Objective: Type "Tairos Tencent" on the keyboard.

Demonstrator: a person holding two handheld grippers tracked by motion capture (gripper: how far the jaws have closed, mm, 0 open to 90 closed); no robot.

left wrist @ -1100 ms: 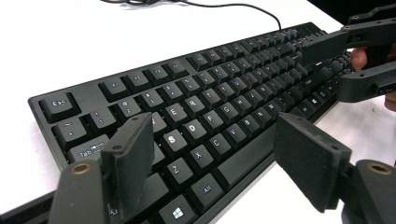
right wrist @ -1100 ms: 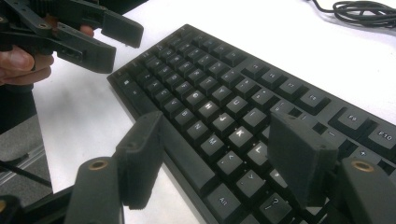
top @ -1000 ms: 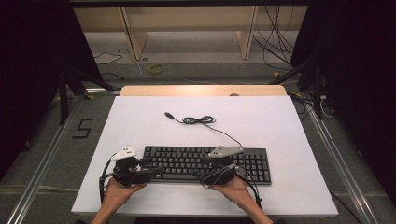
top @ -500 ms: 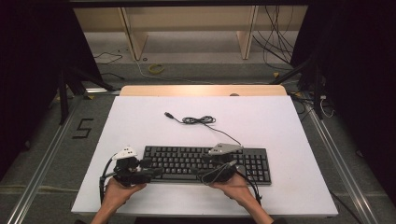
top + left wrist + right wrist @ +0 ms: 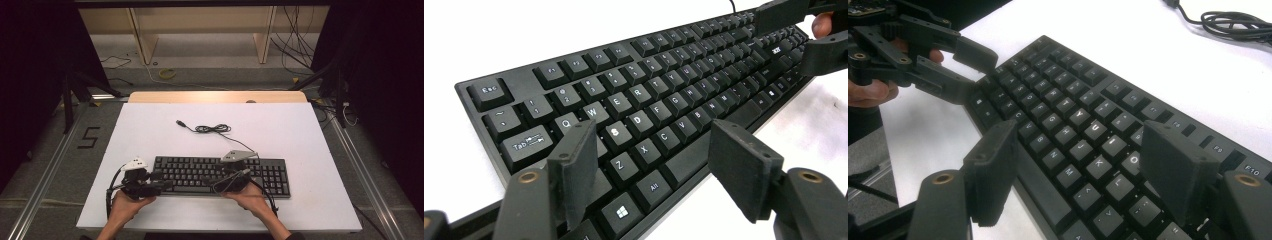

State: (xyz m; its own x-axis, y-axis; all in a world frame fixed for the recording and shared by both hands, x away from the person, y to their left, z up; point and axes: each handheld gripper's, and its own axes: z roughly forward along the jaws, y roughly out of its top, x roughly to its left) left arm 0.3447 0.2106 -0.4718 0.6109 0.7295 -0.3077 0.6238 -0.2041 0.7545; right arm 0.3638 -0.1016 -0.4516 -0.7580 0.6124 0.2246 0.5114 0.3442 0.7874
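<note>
Lying flat, keyboard (image 5: 220,175) runs lengthwise left-right along table's (image 5: 300,130) near edge

White table (image 5: 150,125), black keyboard (image 5: 195,170), coiled cable (image 5: 212,129)

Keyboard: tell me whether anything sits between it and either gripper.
Nothing visible does. The left gripper and right gripper both sit open over the keyboard's near edge; its cable lies coiled beyond.
</note>
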